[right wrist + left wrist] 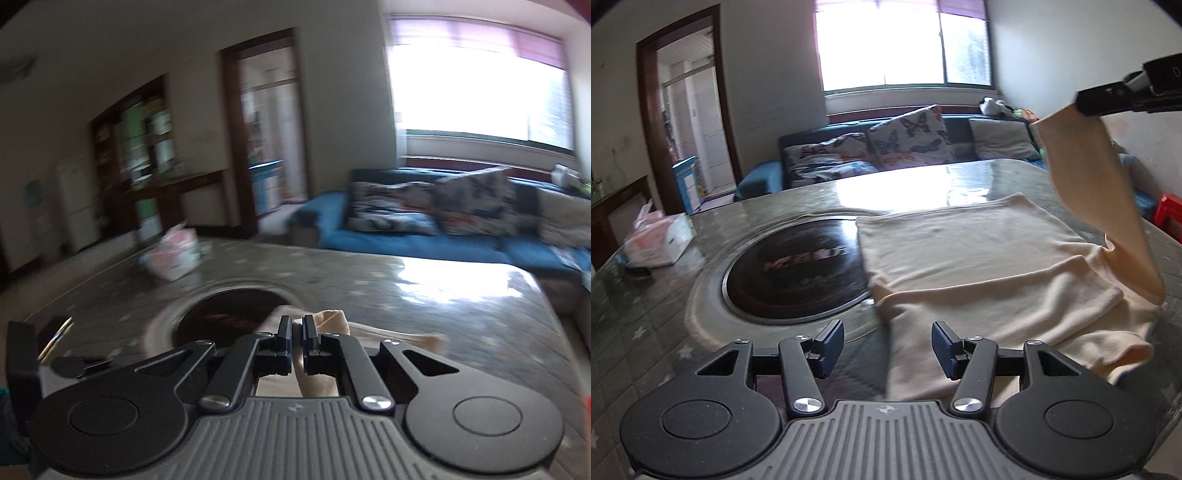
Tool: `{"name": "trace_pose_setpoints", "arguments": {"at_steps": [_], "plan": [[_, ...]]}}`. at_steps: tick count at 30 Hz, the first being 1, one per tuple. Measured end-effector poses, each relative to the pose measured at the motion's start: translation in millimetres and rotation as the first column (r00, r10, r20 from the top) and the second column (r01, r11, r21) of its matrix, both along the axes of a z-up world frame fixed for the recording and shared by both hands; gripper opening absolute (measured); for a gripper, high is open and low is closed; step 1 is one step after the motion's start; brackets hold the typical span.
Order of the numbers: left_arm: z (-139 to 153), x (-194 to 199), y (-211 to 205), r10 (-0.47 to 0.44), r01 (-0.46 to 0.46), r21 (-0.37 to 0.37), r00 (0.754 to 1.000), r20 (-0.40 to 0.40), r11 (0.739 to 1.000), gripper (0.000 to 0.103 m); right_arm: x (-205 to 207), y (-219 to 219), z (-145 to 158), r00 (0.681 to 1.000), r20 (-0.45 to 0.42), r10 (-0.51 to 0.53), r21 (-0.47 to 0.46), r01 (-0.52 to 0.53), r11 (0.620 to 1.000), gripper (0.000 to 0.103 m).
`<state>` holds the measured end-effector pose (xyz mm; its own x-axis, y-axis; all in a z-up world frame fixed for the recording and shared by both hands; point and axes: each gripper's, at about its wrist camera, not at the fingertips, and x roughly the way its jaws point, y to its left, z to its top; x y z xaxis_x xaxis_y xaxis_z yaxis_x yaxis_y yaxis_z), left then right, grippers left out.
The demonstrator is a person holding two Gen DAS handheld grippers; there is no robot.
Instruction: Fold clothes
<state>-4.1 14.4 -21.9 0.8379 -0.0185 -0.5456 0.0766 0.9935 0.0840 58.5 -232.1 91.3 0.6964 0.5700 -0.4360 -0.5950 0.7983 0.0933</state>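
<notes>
A cream garment [979, 266] lies partly folded on the grey table [665, 302], its left edge over the round black hotplate [798, 273]. My left gripper [888, 345] is open and empty, low over the garment's near left edge. My right gripper [1082, 105] shows at the upper right of the left wrist view, shut on a strip of the garment and holding it high above the table. In the right wrist view that gripper [297, 325] is shut on the cream cloth [328, 321], which bunches beyond the fingers.
A tissue pack [657, 240] lies at the table's far left; it also shows in the right wrist view [171, 256]. A blue sofa [871, 155] with cushions stands behind the table. A red stool [1167, 214] is at the right.
</notes>
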Motion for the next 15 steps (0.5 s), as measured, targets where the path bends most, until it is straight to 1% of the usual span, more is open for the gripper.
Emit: {"name": "trace_pose_setpoints", "arguments": {"at_steps": [5, 8, 12, 15], "plan": [[-3.7, -3.3, 14.5, 0.036, -0.036, -0.015, 0.999, -0.007, 0.999, 0.056, -2.3, 55.6, -10.5, 0.991, -0.030, 0.130, -0.039, -0.131, 0.991, 0.004], [-5.2, -5.3, 18.6, 0.045, -0.045, -0.022, 0.999, -0.010, 0.999, 0.057, -10.5, 73.9, -17.8, 0.982, -0.057, 0.179, -0.049, -0.182, 0.982, 0.006], [-4.9, -5.8, 22.9, 0.050, -0.051, -0.026, 0.999, -0.006, 0.998, 0.057, -16.6, 70.7, -17.1, 0.981, -0.056, 0.187, -0.040, -0.189, 0.981, 0.008], [-0.5, -5.2, 21.2, 0.042, -0.042, -0.036, 0.999, 0.007, 0.998, 0.056, -16.4, 54.3, -14.5, 0.988, -0.043, 0.151, -0.058, -0.153, 0.986, 0.009]]}}
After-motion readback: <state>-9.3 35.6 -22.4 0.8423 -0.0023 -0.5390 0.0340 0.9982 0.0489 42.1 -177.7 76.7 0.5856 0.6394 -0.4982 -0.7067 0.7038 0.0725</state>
